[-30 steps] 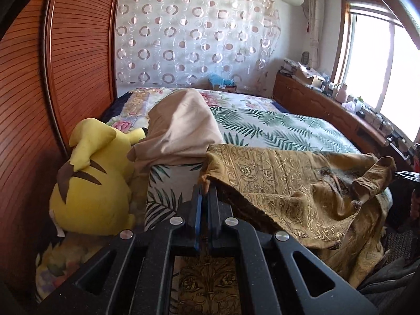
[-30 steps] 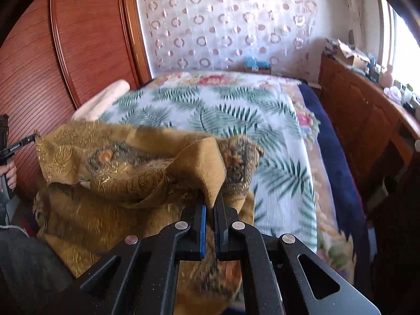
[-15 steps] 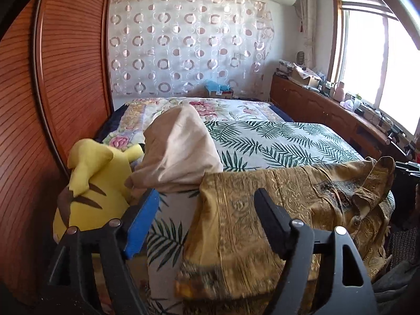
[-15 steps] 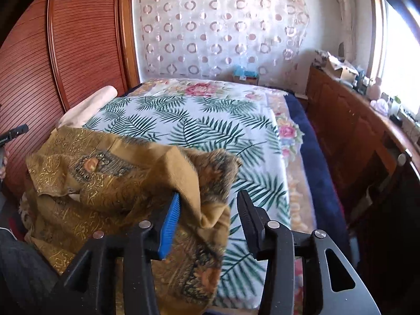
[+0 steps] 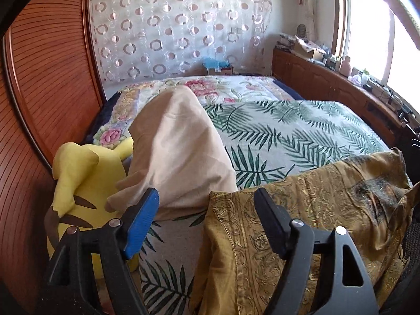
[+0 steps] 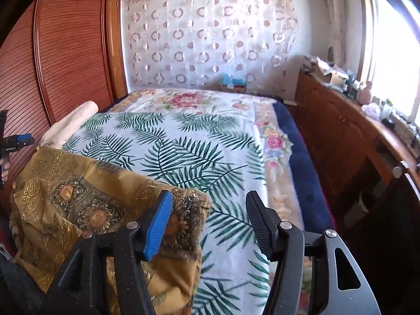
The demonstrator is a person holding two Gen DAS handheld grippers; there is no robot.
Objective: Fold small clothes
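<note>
A gold patterned garment (image 5: 323, 210) lies bunched along the near edge of the bed and hangs over it. My left gripper (image 5: 207, 210) is open above the garment's left corner, and the cloth lies loose between the fingers, untouched by the pads. In the right wrist view the same garment (image 6: 78, 199) fills the lower left. My right gripper (image 6: 210, 218) has its jaws opening, and the garment's right corner rests free beside the blue pad (image 6: 157, 223). The left gripper (image 6: 18, 141) shows at that view's far left edge, with a hand (image 6: 4, 173) under it.
The bed (image 6: 183, 141) has a palm-leaf cover over a flowered blanket. A beige pillow (image 5: 178, 152) and a yellow plush toy (image 5: 84, 183) lie at its left side by the slatted wooden wardrobe (image 5: 47, 105). A cluttered wooden cabinet (image 6: 341, 131) runs along the right under the window.
Both grippers were shut on the garment's corners and have opened and let go. The cloth has dropped onto the bed edge. The left gripper has drawn away from it.
</note>
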